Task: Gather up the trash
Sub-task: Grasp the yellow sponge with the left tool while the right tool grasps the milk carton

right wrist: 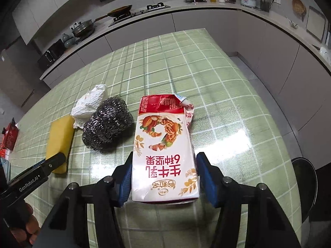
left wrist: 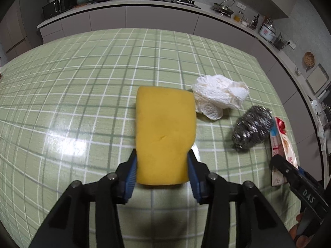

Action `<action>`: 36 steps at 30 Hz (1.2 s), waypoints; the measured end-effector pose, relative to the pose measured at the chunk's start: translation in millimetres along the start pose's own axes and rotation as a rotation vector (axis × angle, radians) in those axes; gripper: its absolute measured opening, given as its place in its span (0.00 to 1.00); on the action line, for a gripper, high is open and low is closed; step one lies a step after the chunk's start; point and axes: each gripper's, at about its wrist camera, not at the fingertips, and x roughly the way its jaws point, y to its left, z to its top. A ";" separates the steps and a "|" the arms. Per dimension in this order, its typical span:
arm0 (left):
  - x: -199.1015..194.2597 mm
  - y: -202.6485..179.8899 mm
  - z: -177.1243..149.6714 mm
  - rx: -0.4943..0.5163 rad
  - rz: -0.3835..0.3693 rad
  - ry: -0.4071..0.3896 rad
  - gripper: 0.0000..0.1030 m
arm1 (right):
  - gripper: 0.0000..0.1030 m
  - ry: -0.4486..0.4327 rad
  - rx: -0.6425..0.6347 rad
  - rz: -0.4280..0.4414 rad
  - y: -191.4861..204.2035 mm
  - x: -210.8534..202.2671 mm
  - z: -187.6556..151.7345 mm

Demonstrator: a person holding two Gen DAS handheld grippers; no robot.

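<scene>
Counter (left wrist: pixel 82 82): green checked cloth, all items laid on it
Carton (right wrist: pixel 165 150): flat, between right tool (right wrist: pixel 164 177) pads; grip can't be told
Sponge (left wrist: pixel 165 132): pinched by left tool (left wrist: pixel 162 165)
Scourer (right wrist: pixel 107 126): between carton & sponge
Tissue wad (left wrist: pixel 219 97): touching scourer

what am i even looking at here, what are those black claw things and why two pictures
Those are two hand-held grabbers, one in each of a person's hands, each with a camera looking along its fingers. One picture comes from each camera.

The left gripper has its blue pads against a yellow sponge. The right gripper straddles a crumpled milk carton; its left pad touches the carton, while a small gap shows at the right pad.

Between them on the green checked table lie a steel scourer and a crumpled paper towel.
</scene>
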 end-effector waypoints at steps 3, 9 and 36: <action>-6.4 -0.9 -11.2 0.005 -0.025 0.025 0.46 | 0.58 0.010 -0.012 0.018 -0.6 -4.4 -2.7; -4.8 -13.6 -15.9 0.045 0.075 0.001 0.79 | 0.59 0.022 -0.024 0.014 -0.2 -1.0 -6.2; -60.6 -39.2 -50.0 0.007 0.034 -0.116 0.39 | 0.54 -0.032 -0.089 0.115 -26.5 -49.7 -22.7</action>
